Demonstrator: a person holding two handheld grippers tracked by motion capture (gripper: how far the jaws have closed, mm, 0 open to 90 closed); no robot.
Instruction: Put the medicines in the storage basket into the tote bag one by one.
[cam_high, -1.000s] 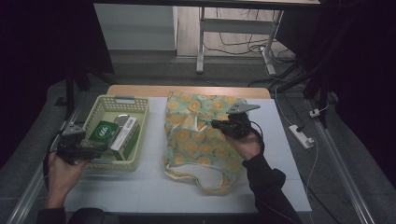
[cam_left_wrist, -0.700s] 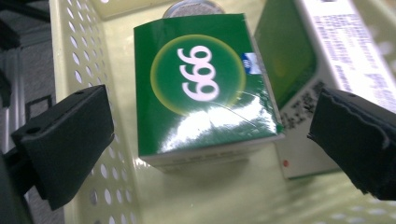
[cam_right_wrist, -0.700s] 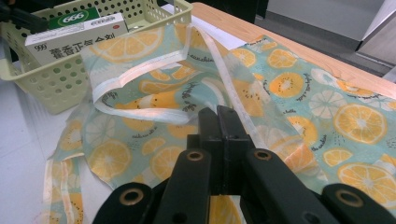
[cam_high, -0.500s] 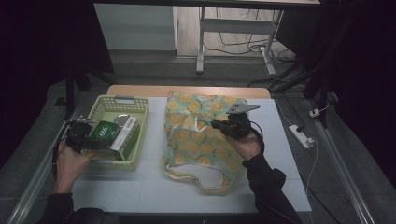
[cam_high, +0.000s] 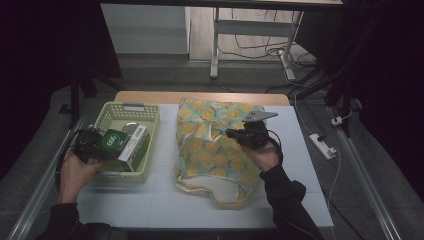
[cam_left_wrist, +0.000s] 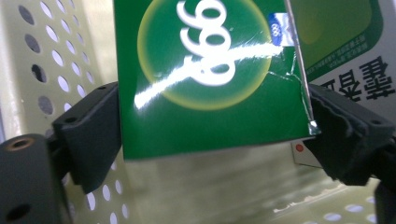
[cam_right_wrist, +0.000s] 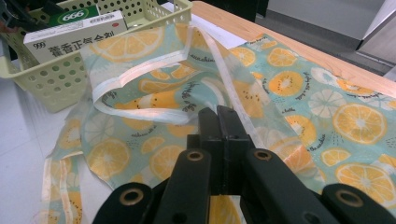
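A green box with a round logo (cam_high: 114, 140) stands tilted in the pale green basket (cam_high: 125, 107), against a white-and-green box (cam_high: 132, 145). My left gripper (cam_high: 104, 150) reaches in from the basket's left. In the left gripper view the green box (cam_left_wrist: 205, 70) sits between the jaws of my left gripper (cam_left_wrist: 215, 135). Those jaws have just been closing, and both pads touch its edges. My right gripper (cam_high: 229, 133) rests on the fruit-print bag (cam_high: 210, 150). In the right gripper view my right gripper (cam_right_wrist: 218, 114) is shut, with the bag's (cam_right_wrist: 327, 93) white-edged rim pinched at its tips and raised.
The bag's handles (cam_high: 215, 195) lie toward the near table edge on the white table top (cam_high: 160, 205). A strip of bare wood (cam_high: 200, 97) runs along the far edge. On the floor at the right lies a white power strip (cam_high: 322, 145).
My left hand has moved right from beside the basket to the green box, and its jaws have come in against the box. The right hand and the bag have stayed put.
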